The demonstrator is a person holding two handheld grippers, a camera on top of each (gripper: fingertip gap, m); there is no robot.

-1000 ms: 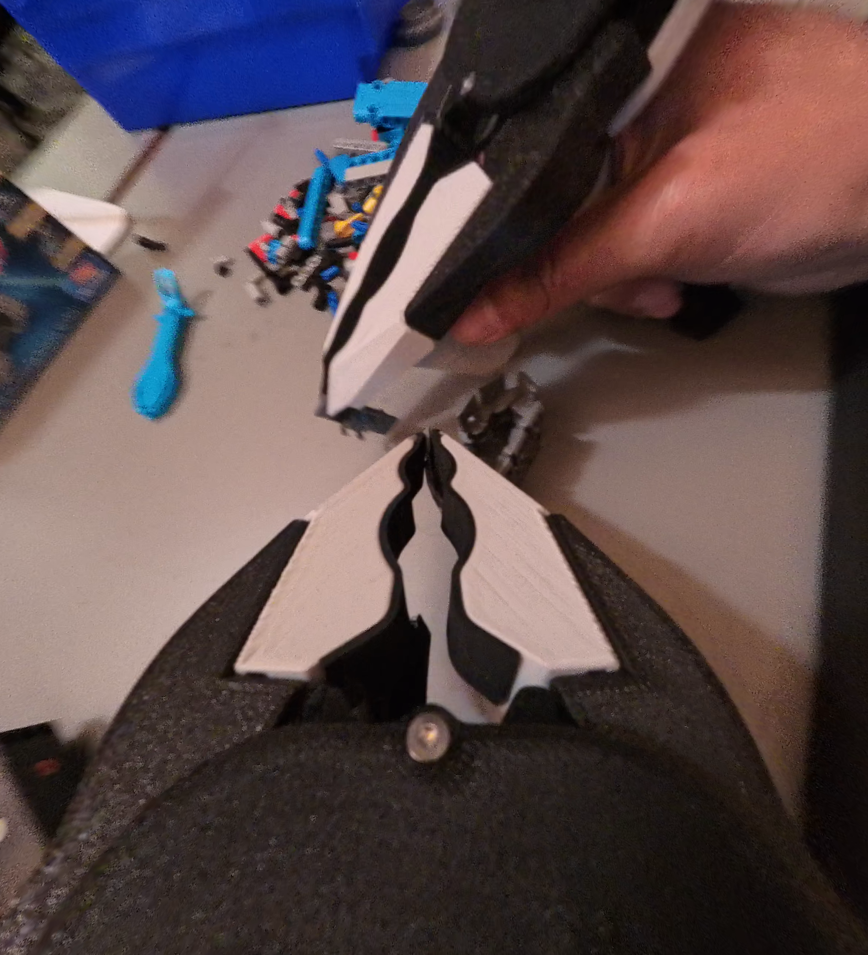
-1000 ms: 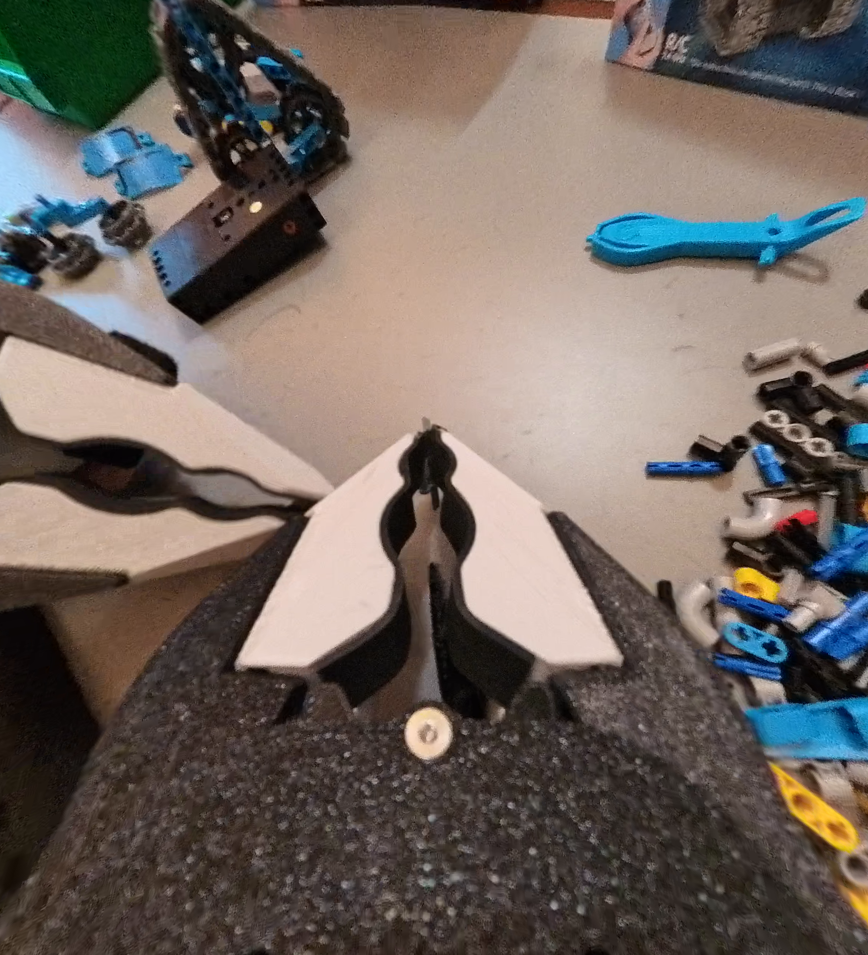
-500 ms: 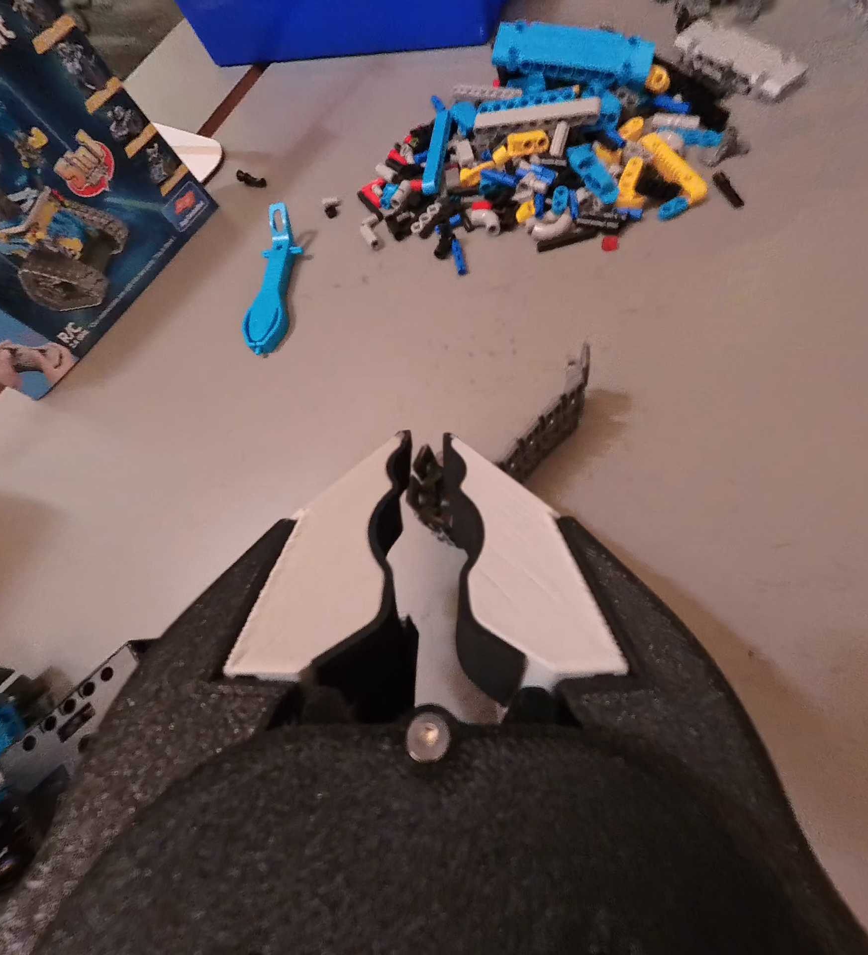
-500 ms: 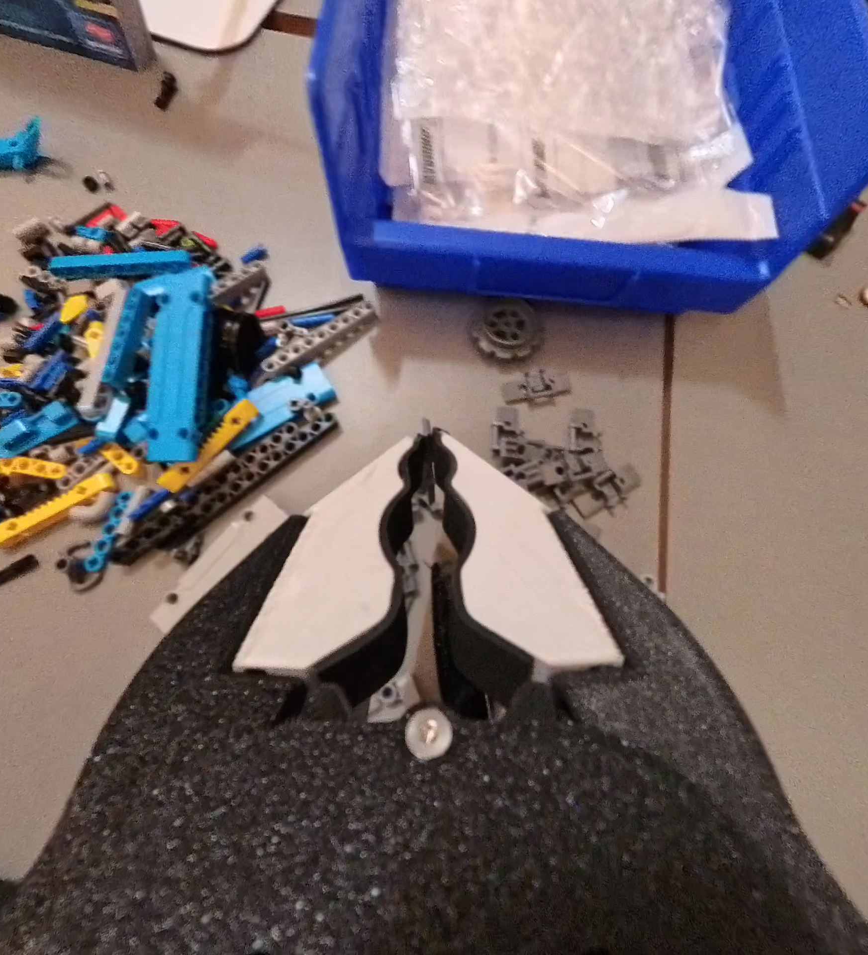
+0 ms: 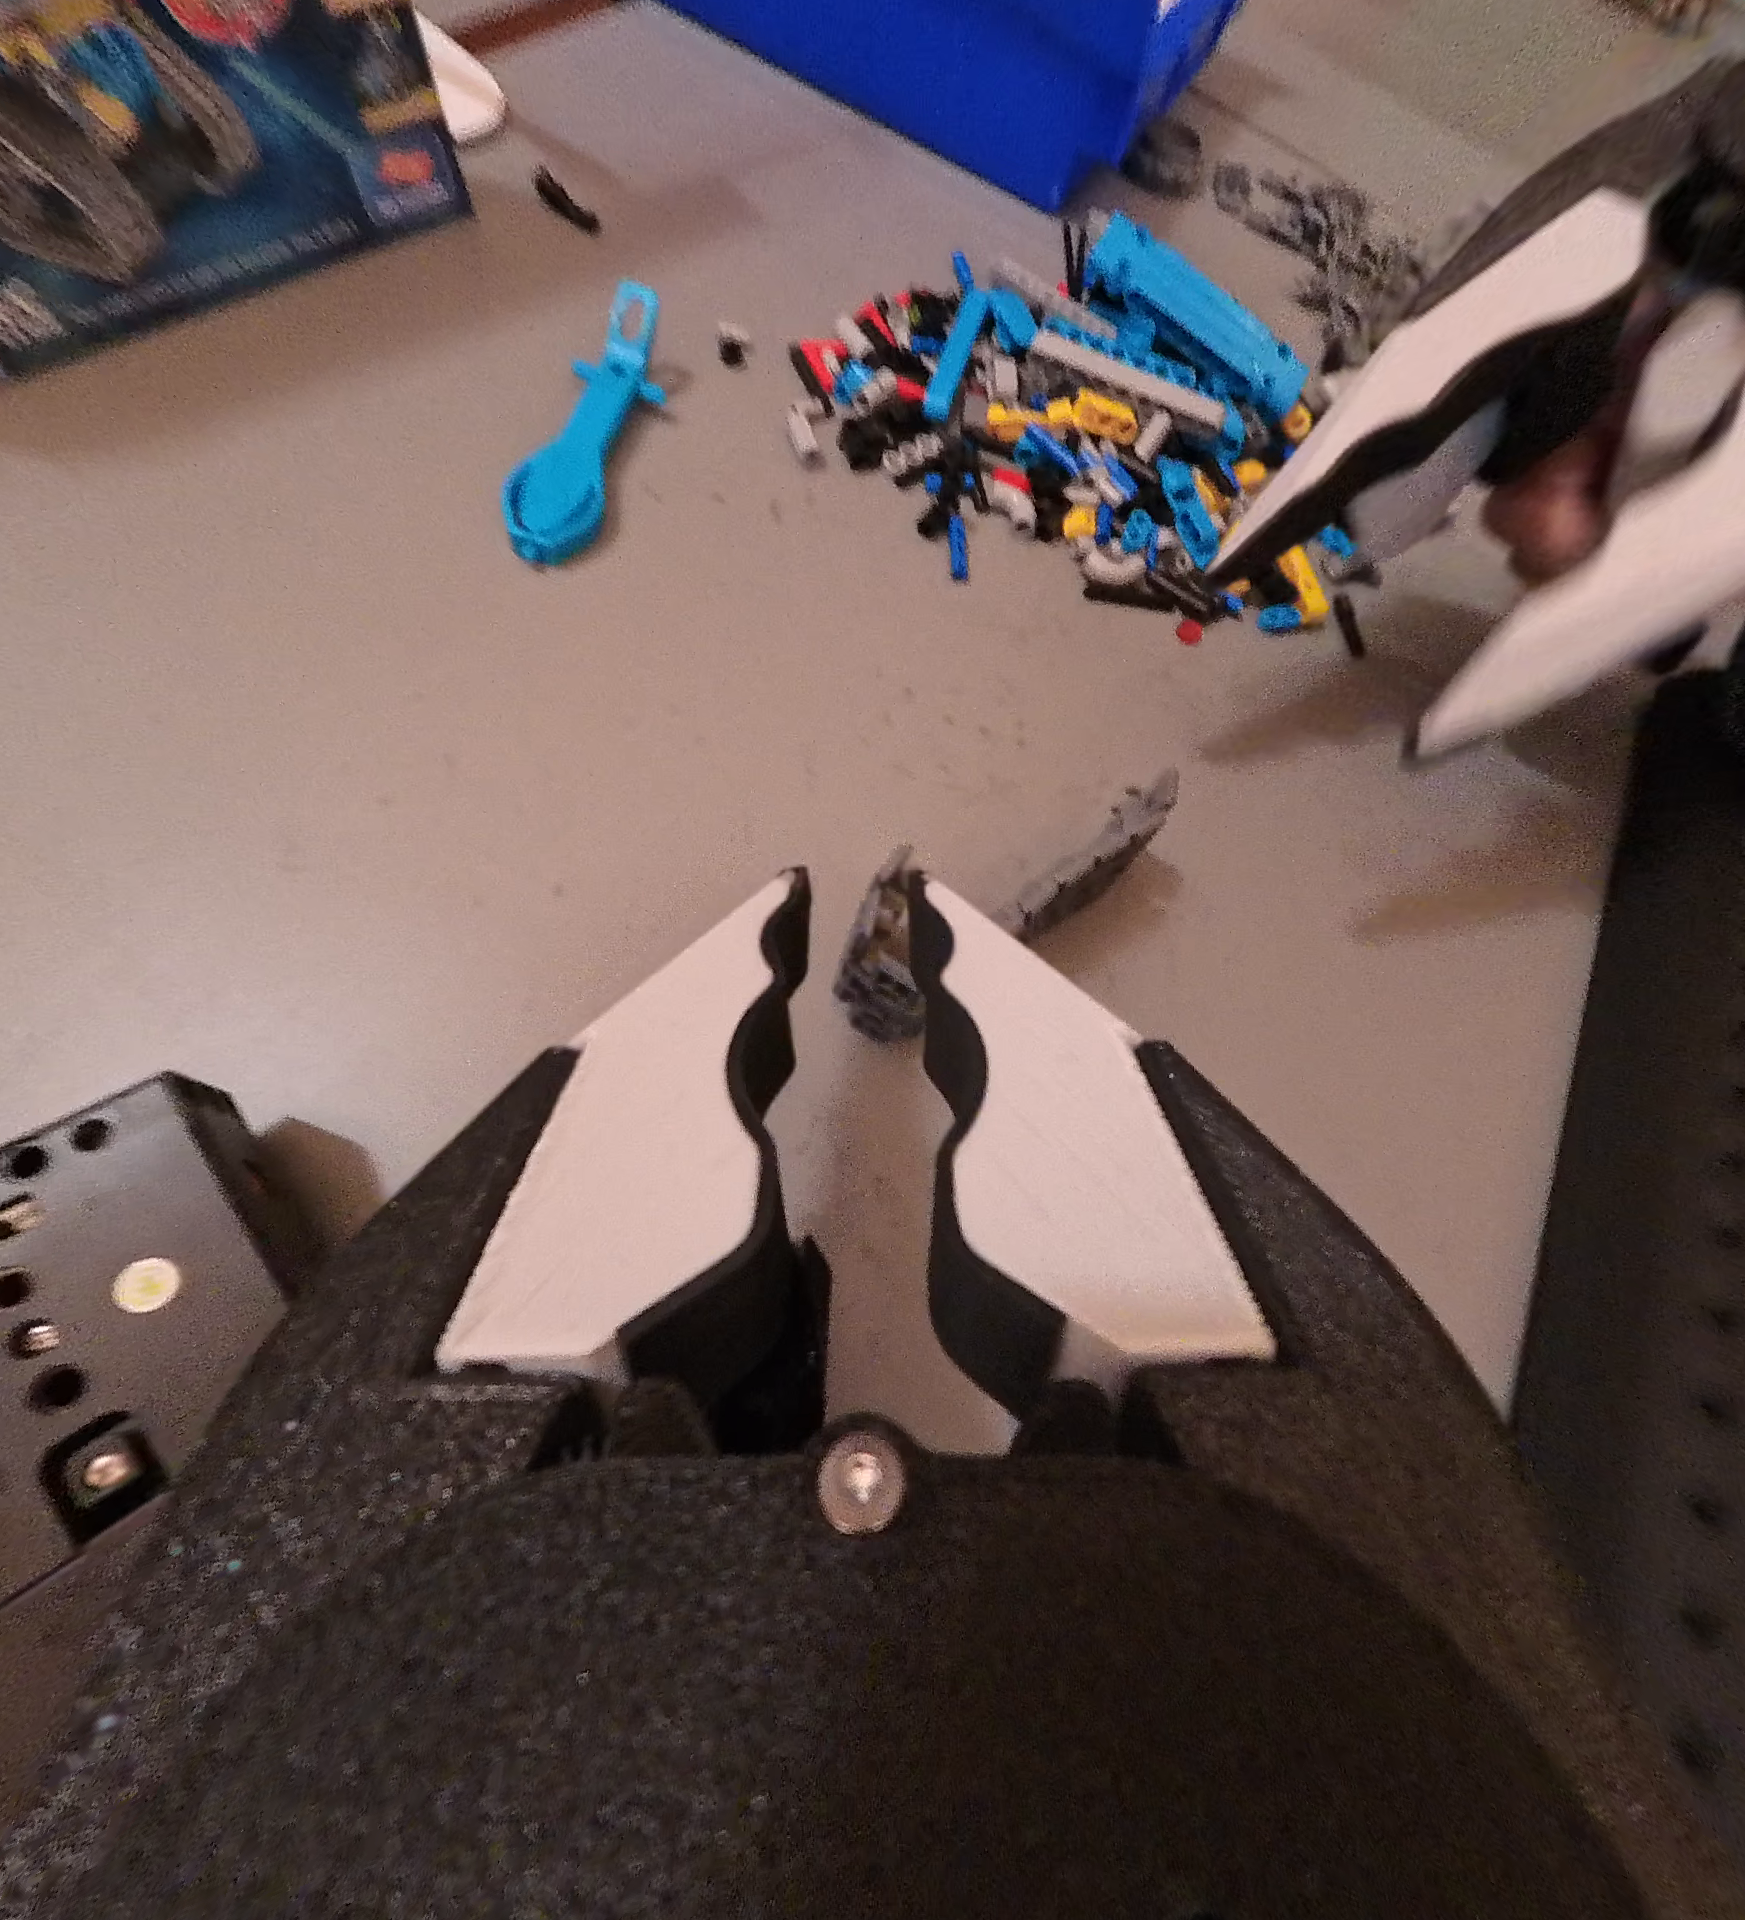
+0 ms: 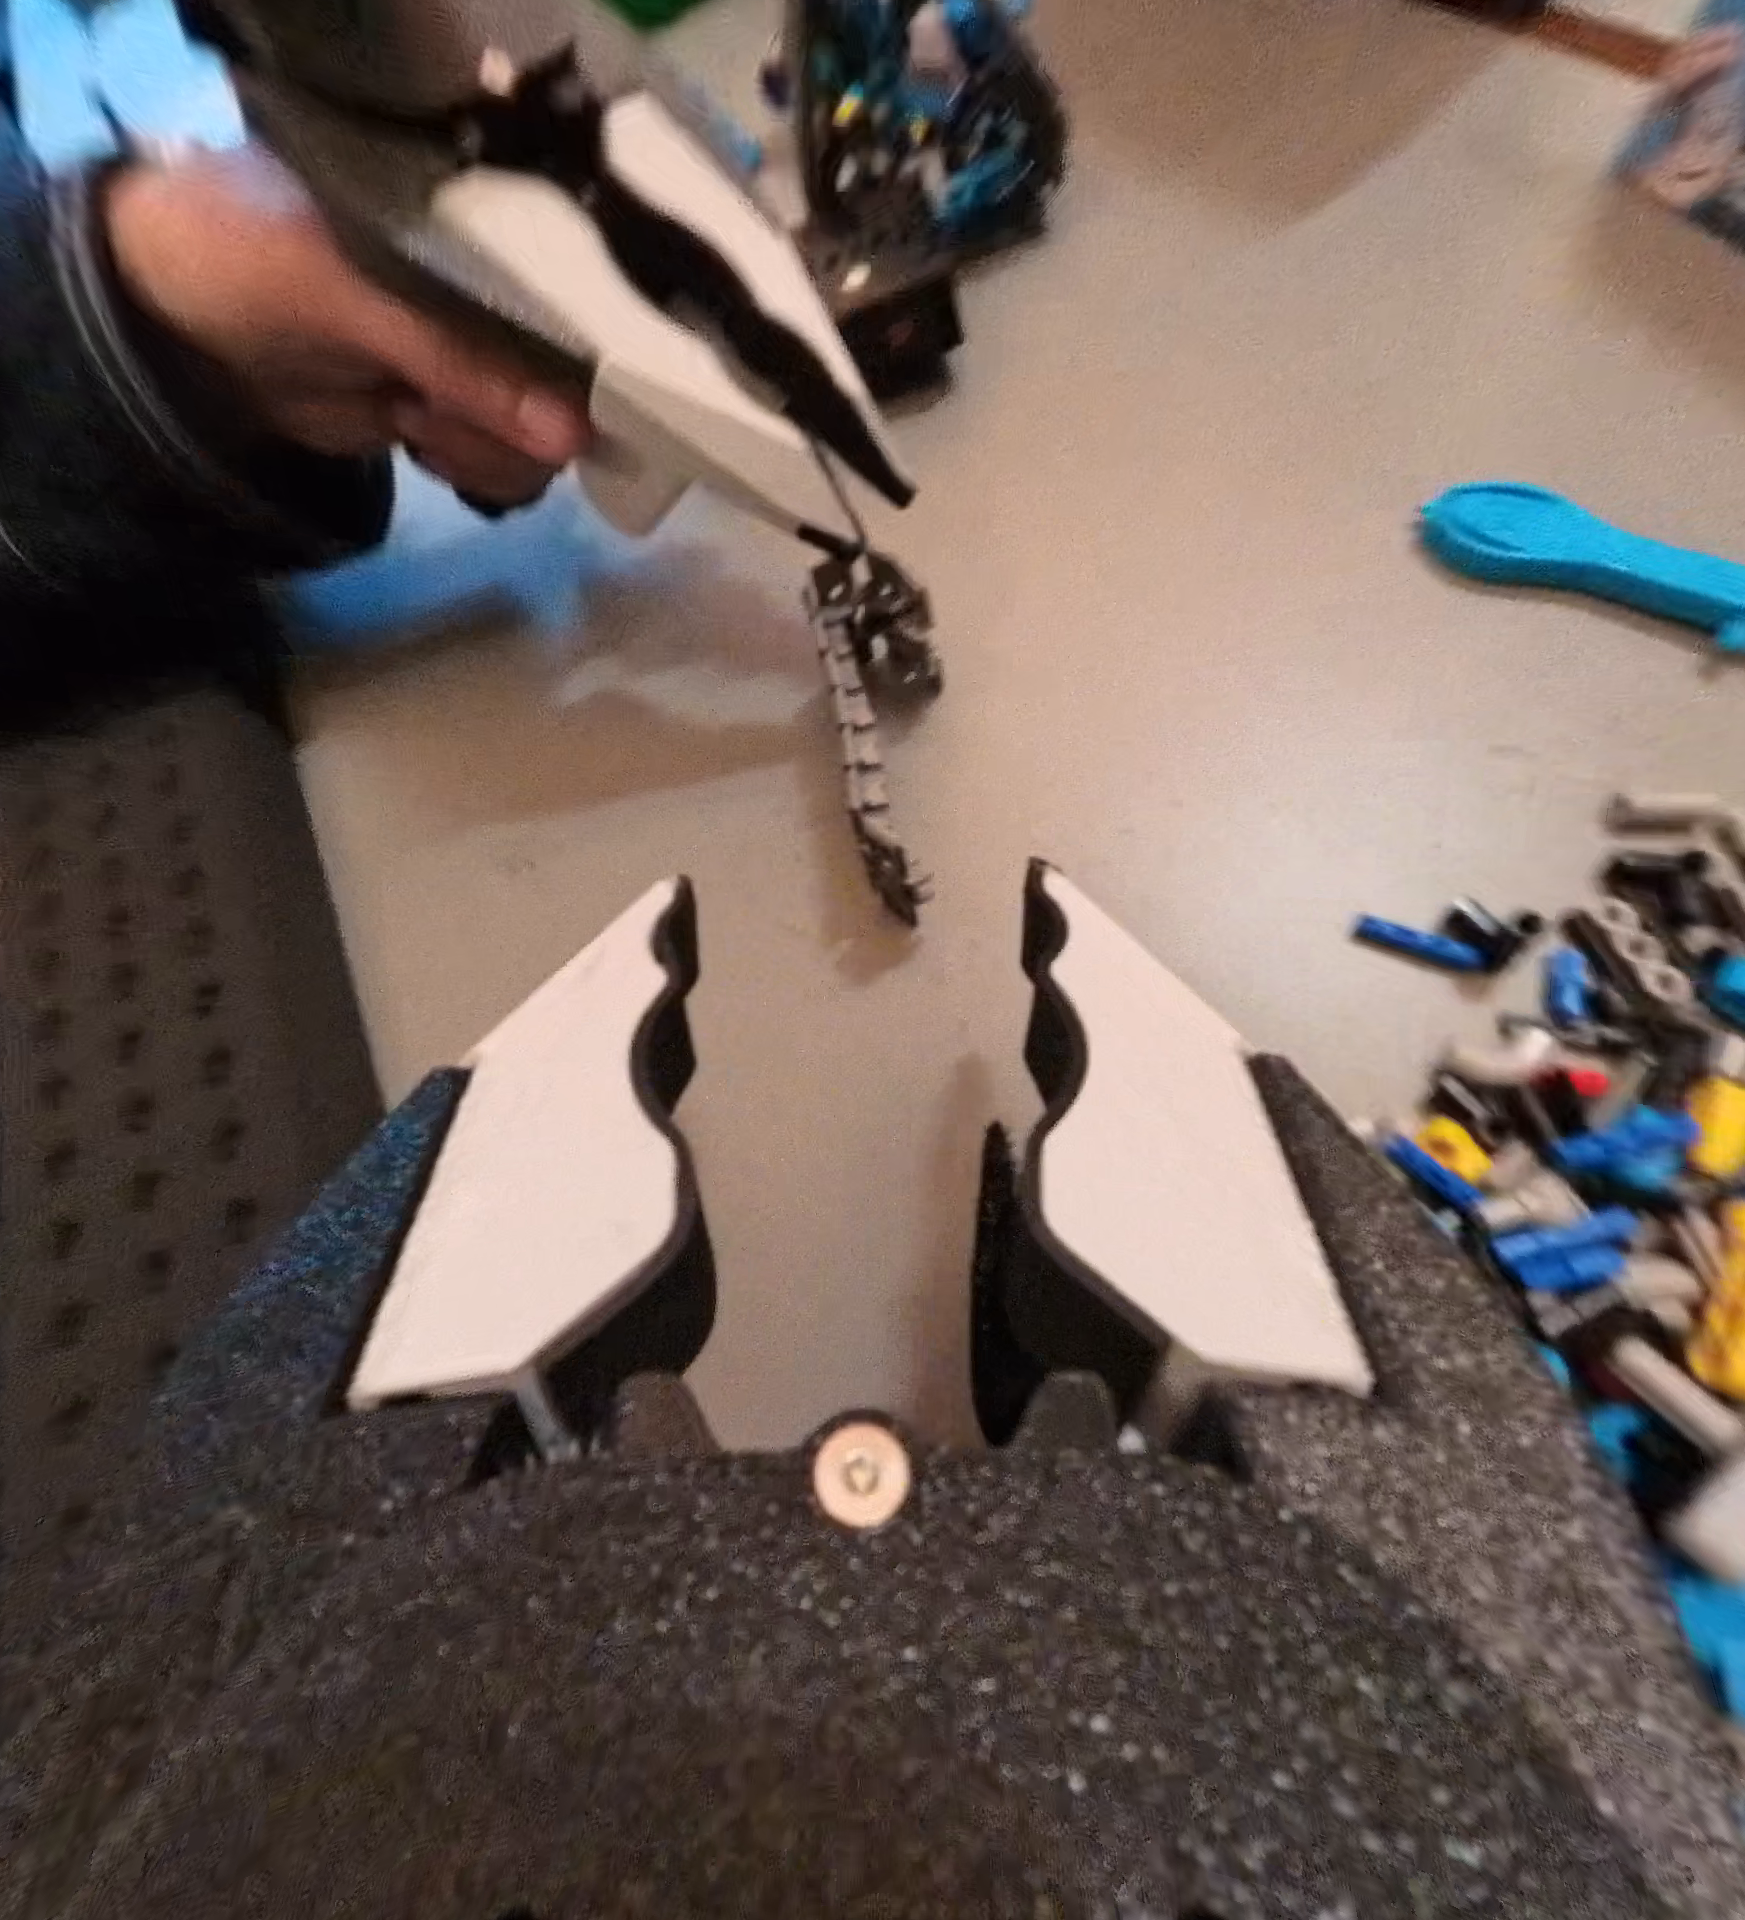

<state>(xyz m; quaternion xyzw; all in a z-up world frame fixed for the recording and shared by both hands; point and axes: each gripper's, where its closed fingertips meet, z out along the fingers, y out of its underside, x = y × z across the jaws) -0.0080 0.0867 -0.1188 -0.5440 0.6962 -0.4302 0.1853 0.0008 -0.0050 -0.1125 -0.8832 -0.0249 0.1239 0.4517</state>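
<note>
Our right tongs [image 6: 857, 894] were pressed together half a second ago; now they are spread and empty above the desk [image 6: 1211, 520], just short of the near end of a dark track chain [image 6: 873, 748]. Our left tongs [image 6: 842, 509] have parted too, their far tips touching the chain's curled end. Beyond lie the brick pile [image 5: 1065, 436] and a blue tool [image 5: 582, 457].

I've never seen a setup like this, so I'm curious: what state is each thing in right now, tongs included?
Left tongs: open, one finger touching the track chain.
Right tongs: open, empty.
Track chain: lying on the table, one end curled.
Brick pile: loose, jumbled.
Blue tool: lying flat.
</note>
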